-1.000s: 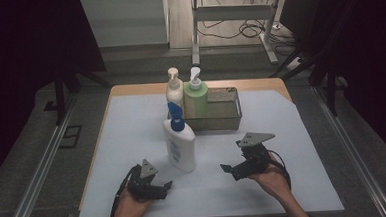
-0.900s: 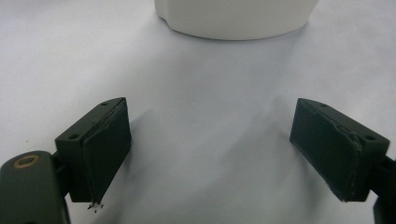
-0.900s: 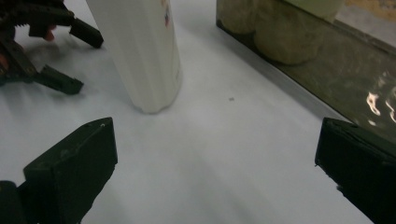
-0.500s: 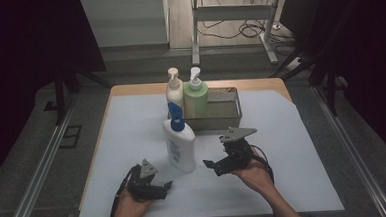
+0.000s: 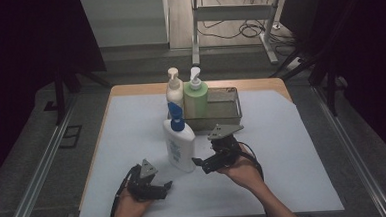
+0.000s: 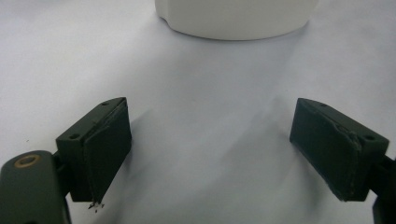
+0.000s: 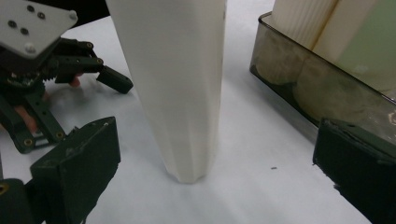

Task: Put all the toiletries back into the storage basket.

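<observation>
The white bottle [image 5: 178, 147] with the blue pump stands upright on the white mat [image 5: 293, 148], near the middle of the table and just in front of the grey tray [image 5: 226, 117]. The right gripper [image 5: 200, 164] is just to the bottle's right, low by its base, pointing at it from the side. Its jaws are wide apart and hold nothing. In the right gripper view the bottle [image 7: 175, 88] rises between the two jaws, which stand clear of it on either side, and its foot rests on the mat a little ahead of them. The tray's [image 7: 285, 70] near wall shows beyond the far jaw, with the bottoms of the two bottles standing in it.

The left gripper [image 5: 166, 186] lies low on the mat at the front left, to the left of and nearer than the bottle, angled toward it. Its jaws are spread as well, with bare mat between them; in the left gripper view the rounded base of the bottle [image 6: 233, 18] sits ahead at the top edge, apart from both jaws.

In the tray's left end stand a cream pump bottle [image 5: 174, 92] and a green one [image 5: 196, 99], side by side, touching or nearly so
</observation>
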`<state>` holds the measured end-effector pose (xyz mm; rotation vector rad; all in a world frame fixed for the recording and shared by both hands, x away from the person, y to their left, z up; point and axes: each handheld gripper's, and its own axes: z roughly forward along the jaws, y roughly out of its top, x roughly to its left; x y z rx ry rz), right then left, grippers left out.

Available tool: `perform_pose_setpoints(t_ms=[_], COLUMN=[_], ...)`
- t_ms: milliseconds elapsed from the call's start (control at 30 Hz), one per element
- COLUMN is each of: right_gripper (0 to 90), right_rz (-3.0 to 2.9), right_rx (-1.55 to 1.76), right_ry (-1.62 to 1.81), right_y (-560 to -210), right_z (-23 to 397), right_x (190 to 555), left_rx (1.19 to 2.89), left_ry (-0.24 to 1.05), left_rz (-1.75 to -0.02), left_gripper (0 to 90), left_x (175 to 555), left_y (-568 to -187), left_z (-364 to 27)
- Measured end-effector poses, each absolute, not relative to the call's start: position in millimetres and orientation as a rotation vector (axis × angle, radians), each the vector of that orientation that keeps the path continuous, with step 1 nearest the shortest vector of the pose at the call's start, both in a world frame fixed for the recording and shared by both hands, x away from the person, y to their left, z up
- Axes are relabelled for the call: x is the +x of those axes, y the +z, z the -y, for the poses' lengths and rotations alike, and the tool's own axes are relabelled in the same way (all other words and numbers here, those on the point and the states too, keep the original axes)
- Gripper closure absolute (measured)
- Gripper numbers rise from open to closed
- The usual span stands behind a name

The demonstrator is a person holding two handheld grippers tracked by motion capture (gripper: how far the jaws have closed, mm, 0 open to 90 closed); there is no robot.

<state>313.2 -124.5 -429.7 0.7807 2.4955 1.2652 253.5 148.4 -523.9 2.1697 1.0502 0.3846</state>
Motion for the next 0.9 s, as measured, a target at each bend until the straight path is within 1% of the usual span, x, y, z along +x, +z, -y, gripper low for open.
perform_pose_setpoints(t_ms=[233, 400, 900], right_gripper=[0.8, 2.8, 12.7], right_rz=[-2.501, -2.505, -2.499], right_rx=[0.779, 0.768, 0.761], right_ry=[1.269, 1.253, 1.248], right_y=[-425.9, -424.6, -422.8], right_z=[111.4, 101.2, 74.6], right_x=[316.5, 318.8, 325.3], left_rx=[2.17, 2.169, 2.169], left_ry=[0.385, 0.386, 0.387], left_rz=[-1.051, -1.051, -1.052], left_gripper=[12.8, 12.9, 13.1], left_x=[253.5, 253.4, 253.3], left_y=[-523.8, -523.9, -523.8], left_z=[-148.6, -148.5, -148.5])
